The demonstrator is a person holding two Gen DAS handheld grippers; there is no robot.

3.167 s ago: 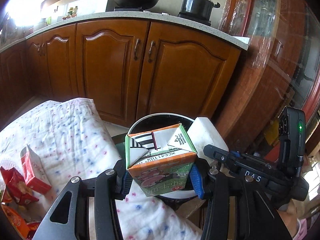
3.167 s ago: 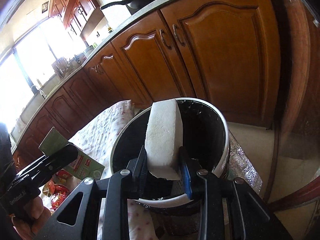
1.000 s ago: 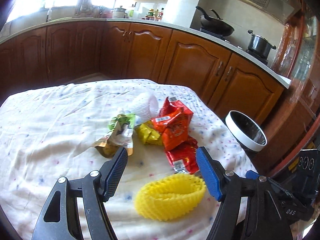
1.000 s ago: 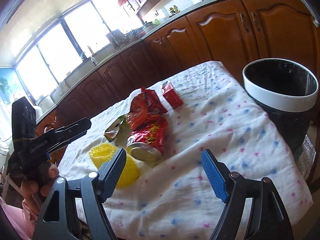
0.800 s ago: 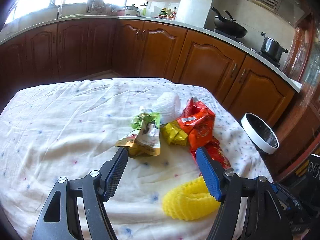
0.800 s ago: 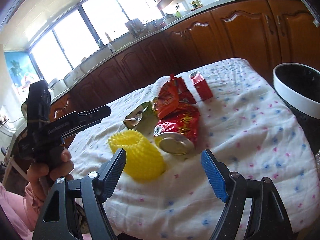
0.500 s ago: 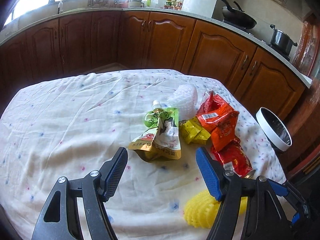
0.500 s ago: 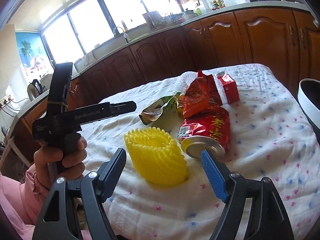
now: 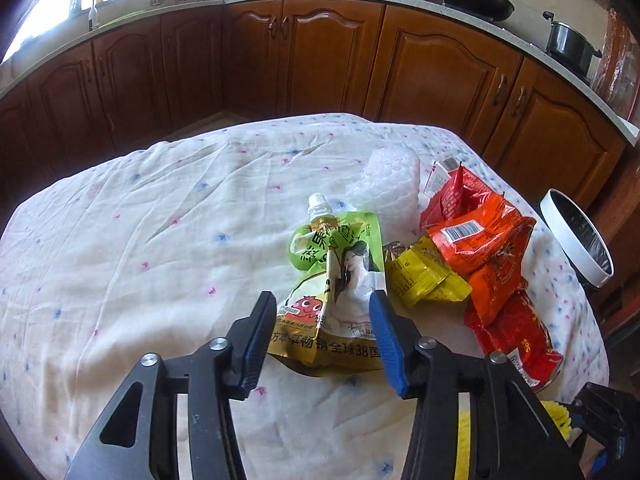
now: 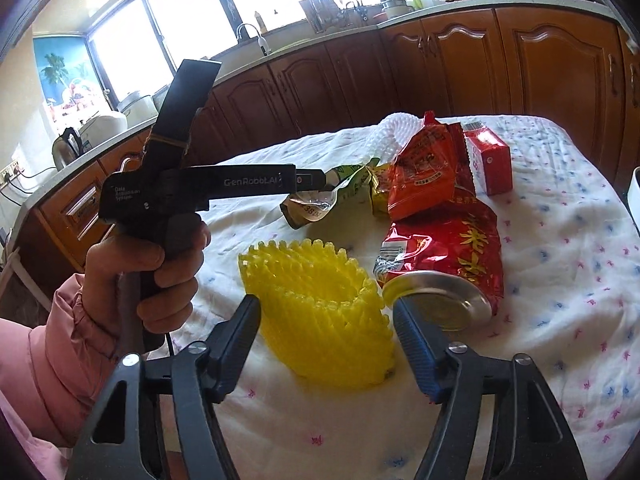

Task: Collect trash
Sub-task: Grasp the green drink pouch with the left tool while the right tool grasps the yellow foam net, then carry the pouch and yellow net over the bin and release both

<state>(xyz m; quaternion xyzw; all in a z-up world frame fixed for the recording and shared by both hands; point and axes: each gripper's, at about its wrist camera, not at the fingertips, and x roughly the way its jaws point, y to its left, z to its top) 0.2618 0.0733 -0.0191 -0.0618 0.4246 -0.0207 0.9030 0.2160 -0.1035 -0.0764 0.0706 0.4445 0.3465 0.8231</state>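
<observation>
My left gripper [image 9: 322, 312] is open, its jaws on either side of the lower end of a green drink pouch [image 9: 336, 276] with a white cap, lying on the table. My right gripper [image 10: 326, 316] is open around a yellow foam fruit net [image 10: 316, 312]; whether the pads touch it I cannot tell. Beside the net lie a red snack bag [image 10: 452, 244] with a silver can end [image 10: 440, 304], an orange bag [image 10: 424, 168], a yellow wrapper [image 9: 424, 276], a white foam net [image 9: 388, 180] and a red carton [image 10: 490, 160]. The bin [image 9: 576, 236] stands past the table's right edge.
The table wears a white cloth with small coloured dots [image 9: 160, 240]. Brown kitchen cabinets [image 9: 320, 52] curve around behind it, with a wok [image 9: 476, 2] and a pot [image 9: 568, 42] on the counter. The left gripper's body and hand [image 10: 160, 216] show in the right wrist view.
Both grippers have come back from the bin, now empty, and moved in over the table. The left jaws have narrowed around the green pouch; the right jaws have narrowed around the yellow net.
</observation>
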